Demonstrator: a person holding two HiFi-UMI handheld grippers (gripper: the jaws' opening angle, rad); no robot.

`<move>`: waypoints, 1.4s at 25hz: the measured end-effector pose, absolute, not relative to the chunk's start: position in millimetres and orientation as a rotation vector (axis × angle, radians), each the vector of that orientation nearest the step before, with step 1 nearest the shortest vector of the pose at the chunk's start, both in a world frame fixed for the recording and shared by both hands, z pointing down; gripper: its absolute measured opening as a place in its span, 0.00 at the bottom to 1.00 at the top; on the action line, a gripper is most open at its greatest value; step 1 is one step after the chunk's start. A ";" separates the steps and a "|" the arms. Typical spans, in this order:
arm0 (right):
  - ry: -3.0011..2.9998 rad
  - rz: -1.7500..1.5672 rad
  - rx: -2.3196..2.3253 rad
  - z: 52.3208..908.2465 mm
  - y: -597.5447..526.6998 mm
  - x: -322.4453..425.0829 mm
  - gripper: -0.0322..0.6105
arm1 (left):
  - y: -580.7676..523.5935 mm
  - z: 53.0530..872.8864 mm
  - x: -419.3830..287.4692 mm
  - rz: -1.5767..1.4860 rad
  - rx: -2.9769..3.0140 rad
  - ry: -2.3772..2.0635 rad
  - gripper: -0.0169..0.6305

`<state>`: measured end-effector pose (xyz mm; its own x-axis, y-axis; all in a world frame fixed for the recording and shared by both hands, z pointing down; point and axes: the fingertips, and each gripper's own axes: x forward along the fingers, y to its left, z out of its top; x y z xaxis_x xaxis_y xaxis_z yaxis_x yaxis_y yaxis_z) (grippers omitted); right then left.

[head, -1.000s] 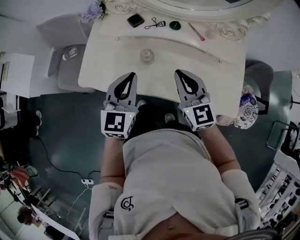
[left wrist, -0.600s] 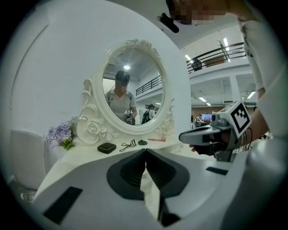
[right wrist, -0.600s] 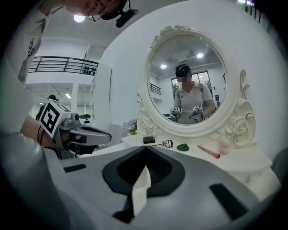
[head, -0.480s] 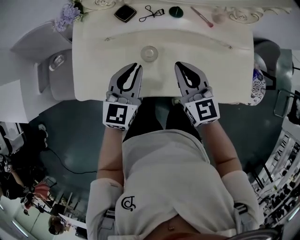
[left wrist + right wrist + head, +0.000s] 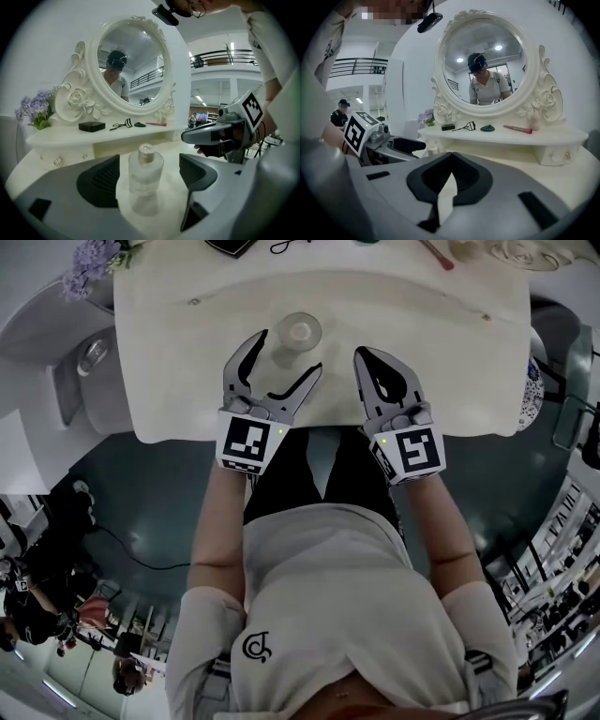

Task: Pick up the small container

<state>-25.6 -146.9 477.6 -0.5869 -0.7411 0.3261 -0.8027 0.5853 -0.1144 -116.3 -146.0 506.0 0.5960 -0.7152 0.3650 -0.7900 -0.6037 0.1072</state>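
The small container (image 5: 298, 332) is a clear glass jar with a round lid, upright on the cream dressing table (image 5: 450, 352). My left gripper (image 5: 286, 359) hovers just short of it and its jaws are opening. In the left gripper view the container (image 5: 145, 169) stands in line with the gap of the left gripper (image 5: 149, 178), slightly beyond the pads, and neither pad touches it. My right gripper (image 5: 367, 357) hangs over the table to the right of the container, shut and empty. In its own view the right gripper (image 5: 451, 158) has its jaws pressed together.
An ornate oval mirror (image 5: 131, 65) rises behind a raised shelf holding a black case (image 5: 91, 126), an eyelash curler (image 5: 123, 125) and a pink brush (image 5: 516, 128). Purple flowers (image 5: 35, 110) stand at the shelf's left end. A grey seat (image 5: 84, 362) is left of the table.
Both grippers have moved forward over the table toward the container. The left jaws, shut before, now stand wide apart. The right jaws stayed shut.
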 end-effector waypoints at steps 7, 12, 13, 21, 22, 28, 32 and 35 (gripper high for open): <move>-2.537 0.418 1.324 497.8 -156.2 -20.2 0.06 | -169.2 534.8 -103.7 0.480 2.586 -1.239 0.70; -2.538 0.408 1.335 500.2 -163.7 -21.7 0.06 | -178.1 541.8 -93.0 0.495 2.618 -1.211 0.70; -2.540 0.407 1.337 500.3 -165.0 -22.6 0.06 | -179.0 543.1 -91.7 0.499 2.622 -1.201 0.70; -2.523 0.450 1.350 512.7 -176.0 -14.9 0.06 | -190.8 553.1 -86.3 0.559 2.602 -1.157 0.61; -2.520 0.454 1.351 513.6 -177.2 -13.1 0.06 | -190.6 553.8 -85.6 0.575 2.603 -1.153 0.60; -2.503 0.469 1.367 515.4 -182.1 -6.9 0.06 | -190.7 552.7 -86.3 0.588 2.605 -1.168 0.58; -2.495 0.486 1.373 515.6 -177.8 -4.0 0.06 | -192.5 553.4 -86.5 0.594 2.587 -1.208 0.57; -2.497 0.475 1.372 509.2 -173.4 -4.1 0.06 | -185.4 551.8 -88.6 0.596 2.571 -1.204 0.57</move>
<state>-4.1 -173.4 509.2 -0.5243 -0.7670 0.3699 -0.8492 0.5029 -0.1609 -88.6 -185.4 551.8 0.5771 -0.6760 0.4582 -0.7741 -0.6316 0.0433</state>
